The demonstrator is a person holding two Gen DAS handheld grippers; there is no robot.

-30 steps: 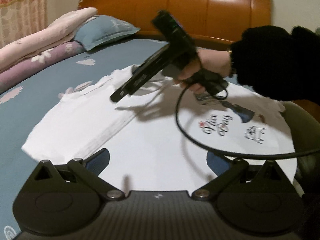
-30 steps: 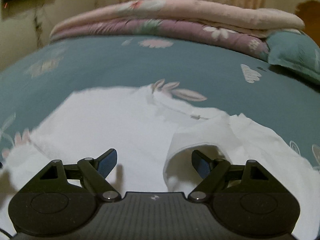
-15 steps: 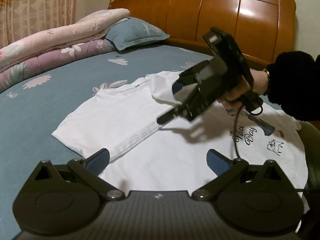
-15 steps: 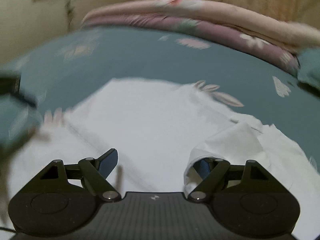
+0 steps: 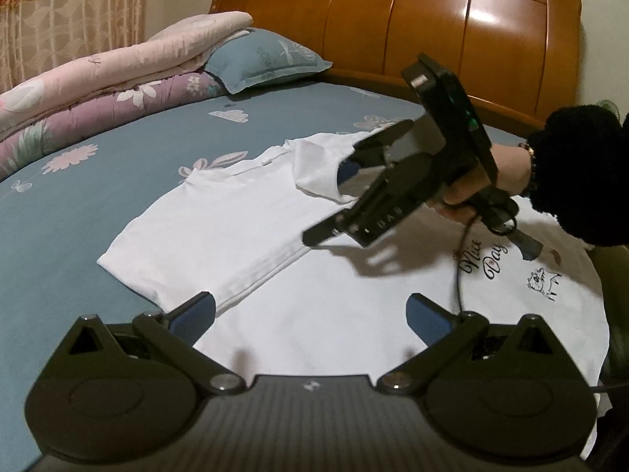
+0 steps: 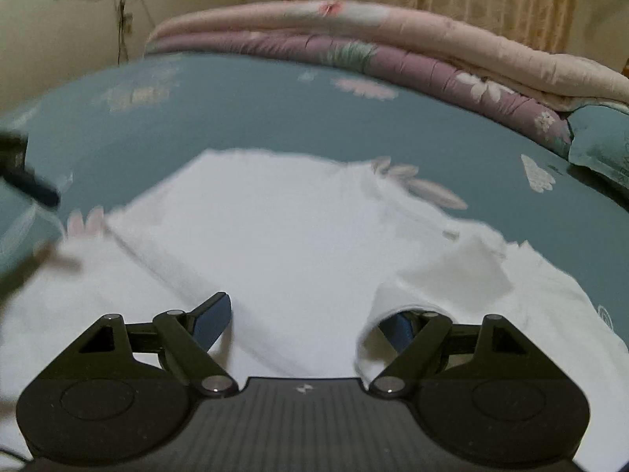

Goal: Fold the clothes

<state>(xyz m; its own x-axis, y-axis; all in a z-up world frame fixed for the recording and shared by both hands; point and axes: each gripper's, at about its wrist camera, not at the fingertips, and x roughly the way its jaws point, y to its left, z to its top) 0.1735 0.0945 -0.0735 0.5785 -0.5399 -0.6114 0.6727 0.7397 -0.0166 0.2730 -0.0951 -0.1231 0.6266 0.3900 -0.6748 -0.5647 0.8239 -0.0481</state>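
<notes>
White shirt [image 5: 251,212] is spread on the bed [image 5: 98,165], one side folded over; thin, limp, light cloth, best pinched at hems; right gripper [image 6: 310,320] has fingers apart, sleeve [image 6: 444,279] draped over one; left gripper [image 5: 310,310] is held apart, empty.

The left wrist camera is sitting low over the white shirt [image 5: 243,212] on the bed [image 5: 78,212], looking along its jaws toward the wooden headboard [image 5: 393,19] in the upper right of the frame, and taking in the right gripper [image 5: 334,200] at centre right. The right wrist camera is hovering close above the same shirt [image 6: 283,236], facing the folded quilts [image 6: 393,47] across the top of the frame. Both views are sharing the shirt, quilts [image 5: 98,78] and blue bedsheet.
</notes>
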